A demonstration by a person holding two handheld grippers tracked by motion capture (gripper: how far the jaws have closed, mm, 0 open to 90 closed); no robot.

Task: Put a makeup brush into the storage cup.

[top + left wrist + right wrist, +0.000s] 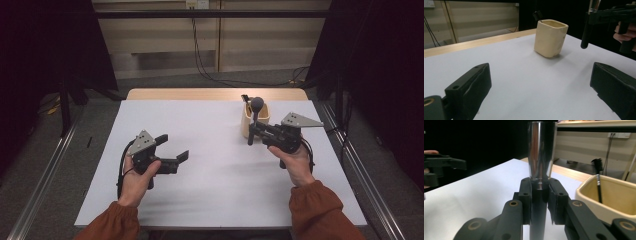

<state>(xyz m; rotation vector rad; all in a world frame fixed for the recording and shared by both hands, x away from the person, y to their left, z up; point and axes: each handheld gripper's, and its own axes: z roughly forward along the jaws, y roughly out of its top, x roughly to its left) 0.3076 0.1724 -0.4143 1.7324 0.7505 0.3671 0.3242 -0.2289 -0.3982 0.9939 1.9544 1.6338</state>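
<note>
- The makeup brush (539, 170) stands upright in the right gripper (539, 202): a black handle, a shiny chrome ferrule that widens upward, and in the high view a rounded dark head (257, 104) on top.
- It hangs clear of the counter (210, 150), just beside the cream cup (255, 119), on the cup's near side and not inside it.
- Right fingers (556, 195) are clamped tight on the black handle just under the chrome, one matte black pad on each side, pressing.
- In the left gripper view the brush's handle (586, 32) dangles with its blunt lower end above the white surface.
- The cup is a squarish, soft-cornered pot, pale cream and smooth, standing upright near the counter's far right.
- Inside it leans a slim eyebrow brush (598, 180), thin black stem with a bristly black tip poking above the rim.
- The left gripper (170, 147) sits low over the counter's left half, well apart from the cup.
- Left fingers (471, 87) stand wide open, blocky matte black pads with nothing between them but bare counter.
- The counter is a flat, plain white sheet with a light wood strip along its far edge.
</note>
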